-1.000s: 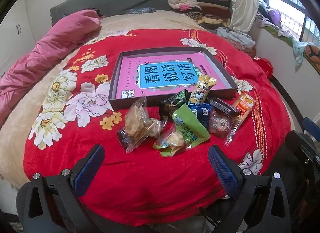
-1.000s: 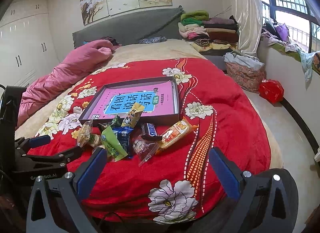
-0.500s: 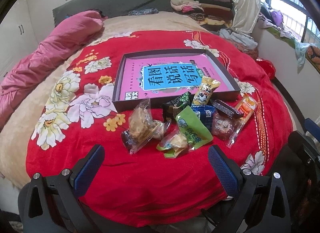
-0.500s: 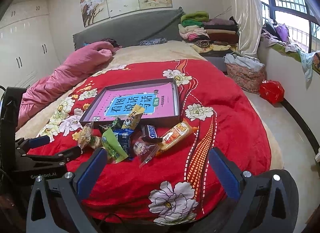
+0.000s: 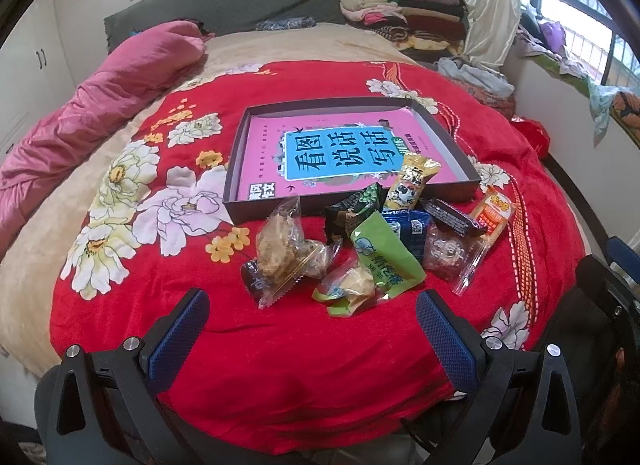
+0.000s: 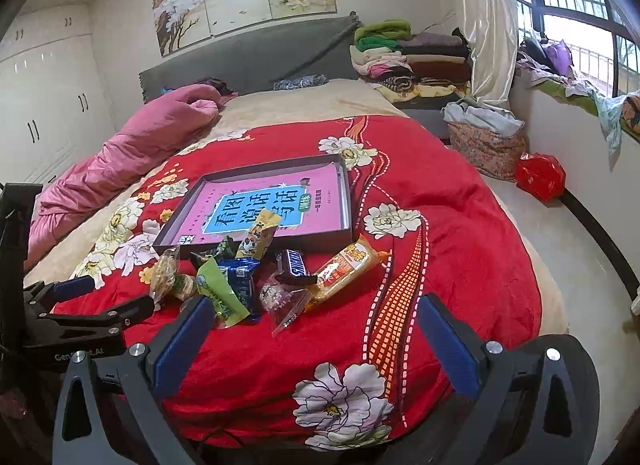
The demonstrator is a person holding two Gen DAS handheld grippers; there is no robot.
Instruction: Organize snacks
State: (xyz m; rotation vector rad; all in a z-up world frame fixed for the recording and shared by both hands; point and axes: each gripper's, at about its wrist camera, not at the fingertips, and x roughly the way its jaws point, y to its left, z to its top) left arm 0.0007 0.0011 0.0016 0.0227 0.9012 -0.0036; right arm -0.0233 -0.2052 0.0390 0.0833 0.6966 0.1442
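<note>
A pile of several wrapped snacks lies on the red flowered blanket (image 5: pixel 280 365) in front of a shallow dark box (image 5: pixel 440 129) with a pink book inside. The pile holds a green packet (image 5: pixel 384 257), a clear-wrapped pastry (image 5: pixel 280 249), a yellow packet (image 5: pixel 412 181) leaning on the box edge, a Snickers bar (image 6: pixel 294 265) and an orange packet (image 6: pixel 346 265). My left gripper (image 5: pixel 312 321) is open and empty, just short of the pile. My right gripper (image 6: pixel 312 325) is open and empty, near the pile's right side. The left gripper also shows in the right wrist view (image 6: pixel 104 297).
A pink duvet (image 5: pixel 100 105) lies along the bed's left side. Folded clothes (image 6: pixel 408 53) are stacked at the head of the bed. A red bag (image 6: pixel 540 175) and a floral bag (image 6: pixel 486 145) sit on the floor to the right, below the window.
Both grippers have moved a little closer to the snack pile, so it sits lower and larger in both views. Both stay open. The snacks have not moved.
</note>
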